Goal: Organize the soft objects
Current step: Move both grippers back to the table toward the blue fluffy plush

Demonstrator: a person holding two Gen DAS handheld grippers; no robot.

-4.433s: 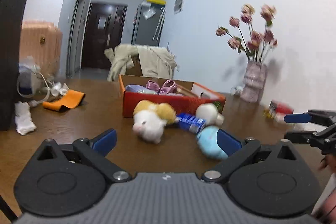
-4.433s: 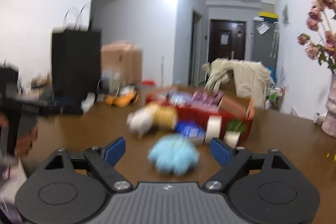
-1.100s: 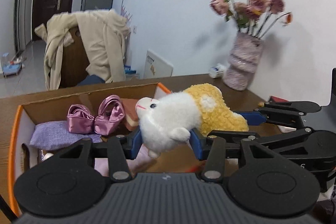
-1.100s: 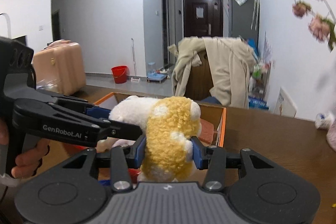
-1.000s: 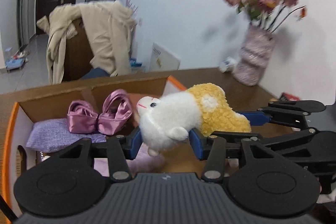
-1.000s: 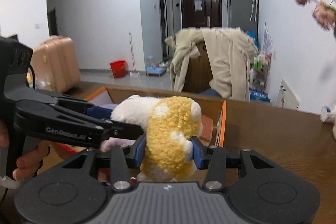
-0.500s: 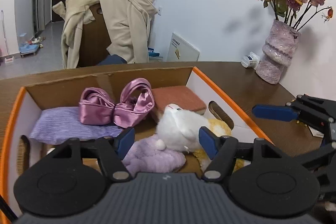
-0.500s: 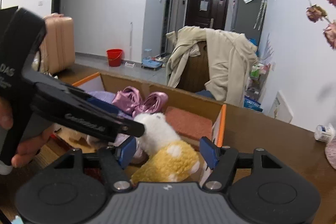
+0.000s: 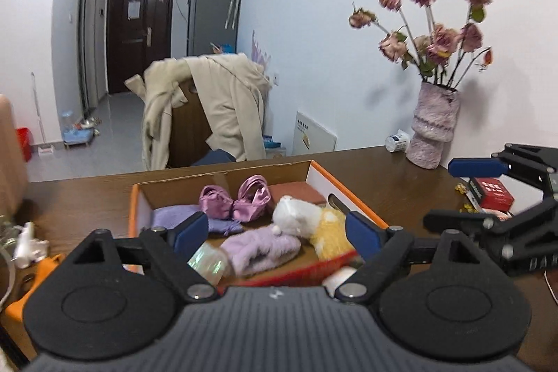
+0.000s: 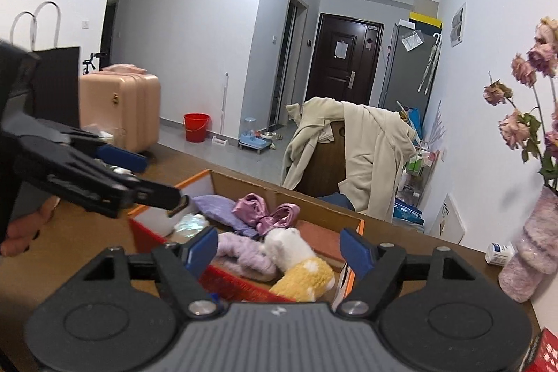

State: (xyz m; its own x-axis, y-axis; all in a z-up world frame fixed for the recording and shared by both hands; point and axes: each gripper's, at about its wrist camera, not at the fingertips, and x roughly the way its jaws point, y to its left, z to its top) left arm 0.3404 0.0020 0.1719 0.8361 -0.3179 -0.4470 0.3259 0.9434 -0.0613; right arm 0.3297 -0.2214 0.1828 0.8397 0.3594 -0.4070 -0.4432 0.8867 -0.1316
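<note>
Both grippers empty, jaws spread wide. The white-and-yellow plush sheep toy (image 9: 307, 222) lies inside the orange-rimmed cardboard box (image 9: 343, 194) on the dark wooden table (image 9: 383, 176), toward the box's right side, white head pointing to the box's far wall, yellow body toward the near wall.

Left wrist view: left gripper (image 9: 275, 234) hovers over the box's near edge, blue-padded fingers (image 9: 190, 230) wide apart, touching nothing. Sheep sits between the two fingertips in the picture but lower down in the box, closer to the right finger, clear of both. Fluffy lilac plush piece (image 9: 261, 248) lies just left of the sheep, touching its white part. Shiny pink satin bow (image 9: 237, 201) sits near the box's far wall on a flat lavender fabric pouch (image 9: 174, 218). Brown flat pad (image 9: 296, 190) in the box's far right corner.

Right wrist view: right gripper (image 10: 279, 250) is also over the box's near edge, fingers (image 10: 355, 253) splayed, holding nothing. Sheep (image 10: 296, 258) lies between them lower down, yellow end nearest the camera, no contact. Left gripper (image 10: 157, 178) shows at the box's left, jaws apart; the person's hand (image 10: 24, 225) grips its handle.

Pink ribbed vase of dried roses (image 9: 434, 124) stands on the table right of the box, well apart.
</note>
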